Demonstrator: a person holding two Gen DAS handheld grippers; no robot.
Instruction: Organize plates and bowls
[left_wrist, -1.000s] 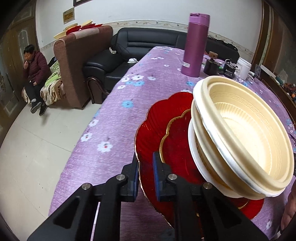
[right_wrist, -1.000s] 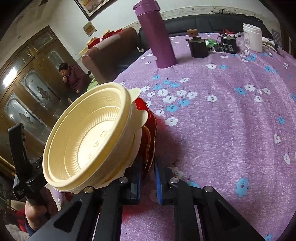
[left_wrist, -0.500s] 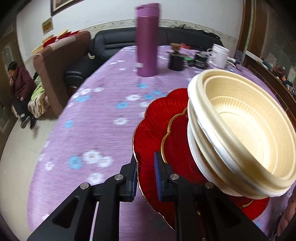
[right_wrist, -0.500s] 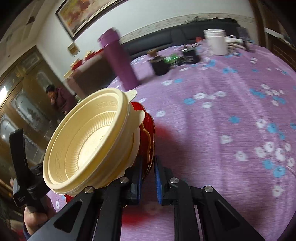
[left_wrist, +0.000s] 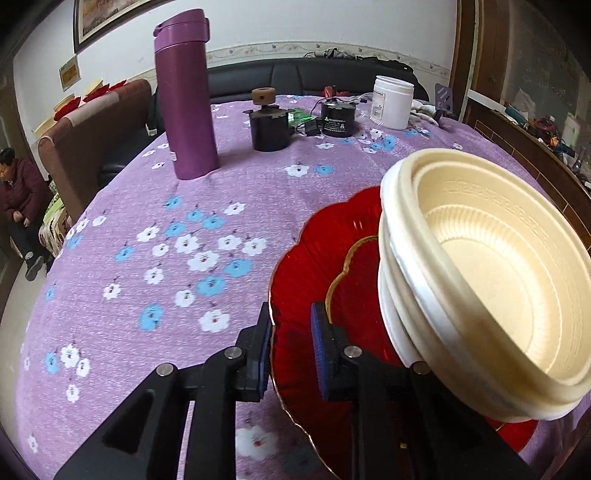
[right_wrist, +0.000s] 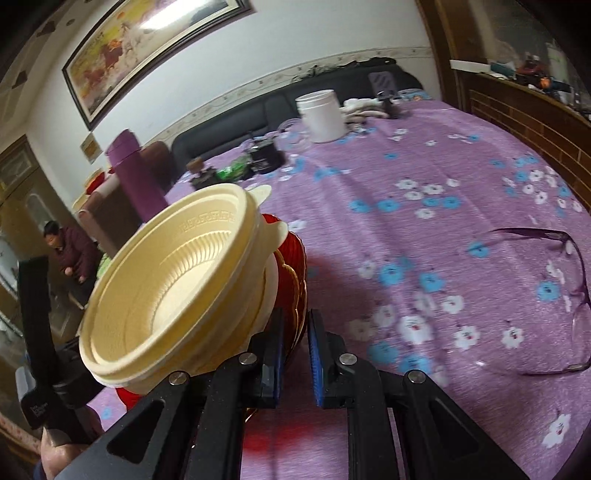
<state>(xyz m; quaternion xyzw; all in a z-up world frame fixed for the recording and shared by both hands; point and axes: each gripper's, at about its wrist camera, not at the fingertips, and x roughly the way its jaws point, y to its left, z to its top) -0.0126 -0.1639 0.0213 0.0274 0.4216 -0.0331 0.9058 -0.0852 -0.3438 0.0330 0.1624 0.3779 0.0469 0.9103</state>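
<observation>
Both clamped on red plates (left_wrist: 314, 258) carrying stacked bowls (left_wrist: 491, 273), tilted above the counter (left_wrist: 147, 266): left hand-held gripper (left_wrist: 290, 354), right hand-held gripper (right_wrist: 295, 350). Ahead: flask (left_wrist: 186, 96), jar (left_wrist: 392, 101), glasses (right_wrist: 554, 295) lying right.

The tabletop (left_wrist: 258, 192), under purple flowered cloth, carries a purple flask (left_wrist: 186, 92), white jar (left_wrist: 392, 101), dark pots (left_wrist: 269, 129) and eyeglasses (right_wrist: 550, 295).
</observation>
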